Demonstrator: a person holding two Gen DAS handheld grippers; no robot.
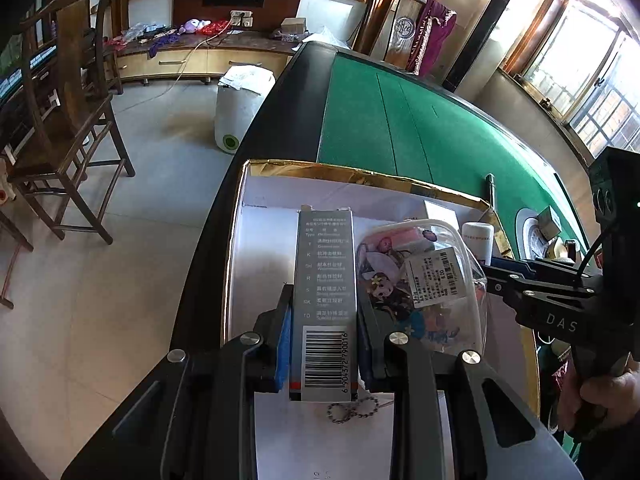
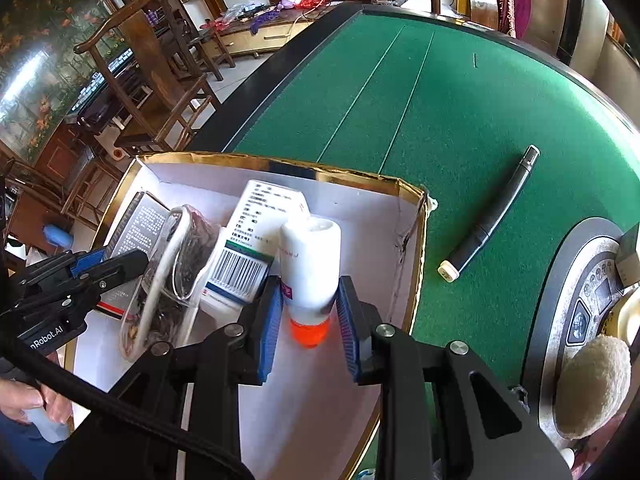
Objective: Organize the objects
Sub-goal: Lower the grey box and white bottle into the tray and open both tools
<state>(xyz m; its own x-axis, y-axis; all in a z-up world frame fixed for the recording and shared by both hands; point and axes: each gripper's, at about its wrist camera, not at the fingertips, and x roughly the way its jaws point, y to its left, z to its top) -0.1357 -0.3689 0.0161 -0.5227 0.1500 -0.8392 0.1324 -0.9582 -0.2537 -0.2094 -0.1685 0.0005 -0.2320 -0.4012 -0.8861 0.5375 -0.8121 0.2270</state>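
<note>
A white cardboard box with a gold rim (image 1: 360,176) (image 2: 280,166) sits on the green table. Over it my left gripper (image 1: 324,300) is shut on a long grey carton (image 1: 325,272) with a barcode; the right wrist view shows this gripper (image 2: 120,258) and carton (image 2: 138,220) at the left. My right gripper (image 2: 309,284) is shut on a white bottle (image 2: 310,256) with an orange cap, held cap-down inside the box. A clear pouch (image 1: 420,280) (image 2: 172,276) and a white medicine carton (image 2: 260,232) lie between the two.
A black pen (image 2: 492,212) lies on the green felt (image 2: 440,100) right of the box. The table's round control panel (image 2: 580,300) and a cream plush thing (image 2: 596,384) are at the right. A wooden chair (image 1: 68,120) and a white bin (image 1: 236,112) stand on the floor.
</note>
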